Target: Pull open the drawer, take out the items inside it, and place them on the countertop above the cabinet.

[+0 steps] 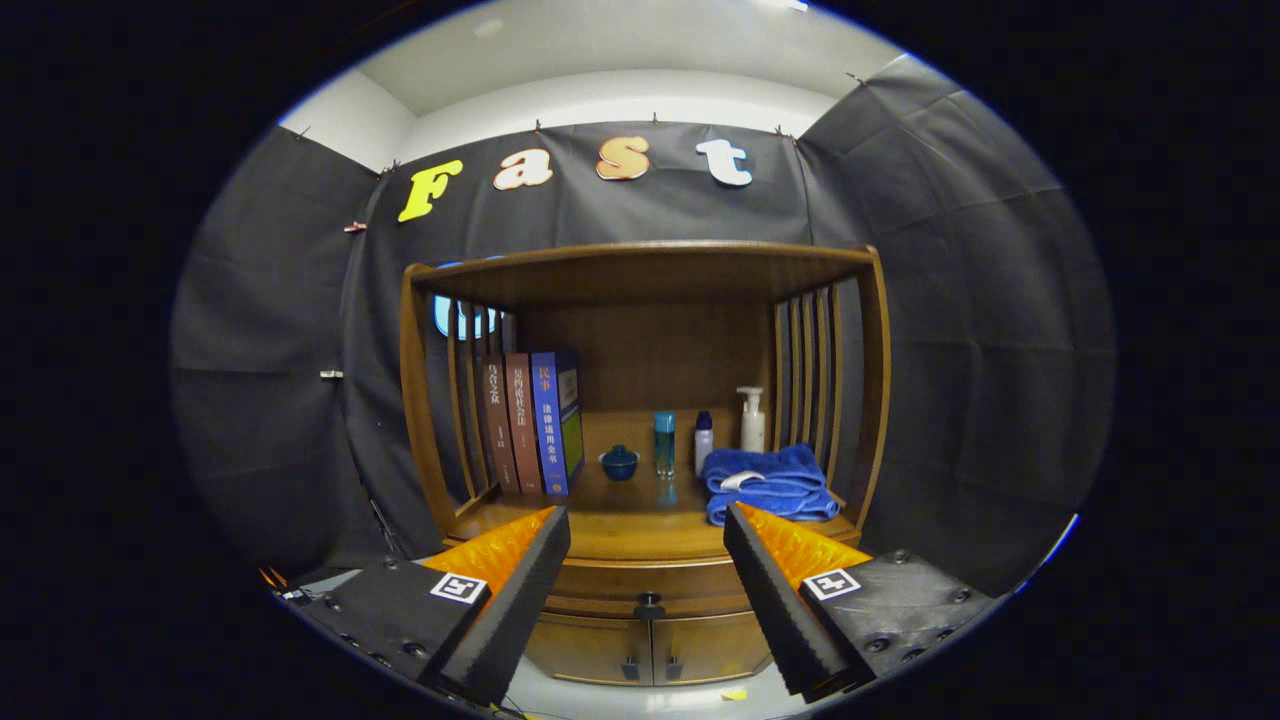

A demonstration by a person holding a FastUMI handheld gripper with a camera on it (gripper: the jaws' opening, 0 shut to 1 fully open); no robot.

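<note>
Both hand-held gripper (647,528) fingers apart, drawer (648,580) closed

My claw (645,518) gapes wide, each finger carrying a square black-and-white marker (459,587). Left of the blue bowl (619,462), three upright books (523,425) bear Chinese spine titles, too small to read surely.

It was a staged recording booth, not a real home: black cloth (950,330) was pinned up as walls around a lone wooden cabinet (640,560) dressed with books (530,425), toiletry bottles (705,440) and a folded blue towel (770,485).
</note>
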